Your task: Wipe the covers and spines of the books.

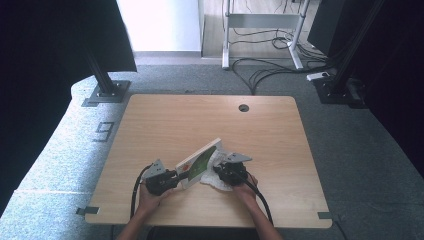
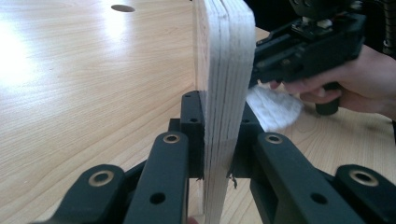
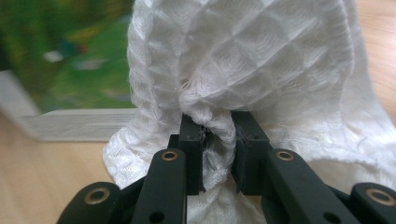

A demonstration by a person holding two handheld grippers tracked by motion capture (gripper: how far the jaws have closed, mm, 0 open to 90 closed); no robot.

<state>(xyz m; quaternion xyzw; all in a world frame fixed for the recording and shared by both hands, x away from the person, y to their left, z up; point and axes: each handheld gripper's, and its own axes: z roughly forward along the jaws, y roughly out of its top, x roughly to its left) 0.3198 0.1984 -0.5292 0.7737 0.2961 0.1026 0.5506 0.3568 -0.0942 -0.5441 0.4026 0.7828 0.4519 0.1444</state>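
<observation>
Evidently wiping is in hand: the left gripper clamps the book on edge at lower centre, while the right gripper pinches the white cloth against its cover. Next, the cloth probably needs dragging along the cover while the book stays steady.

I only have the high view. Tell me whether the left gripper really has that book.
Observer: Yes. In the left gripper view the left gripper is shut on the page edge of the book, which stands upright on the table.
Operator: Now check the right one.
Observer: The right gripper is shut on a bunched fold of the white cloth.
Operator: Describe the cloth's surface.
Observer: It has a waffle weave of raised squares, plain in the right gripper view.
Operator: Say which side of the book the cloth faces.
Observer: The green printed cover, blurred behind the cloth.
</observation>
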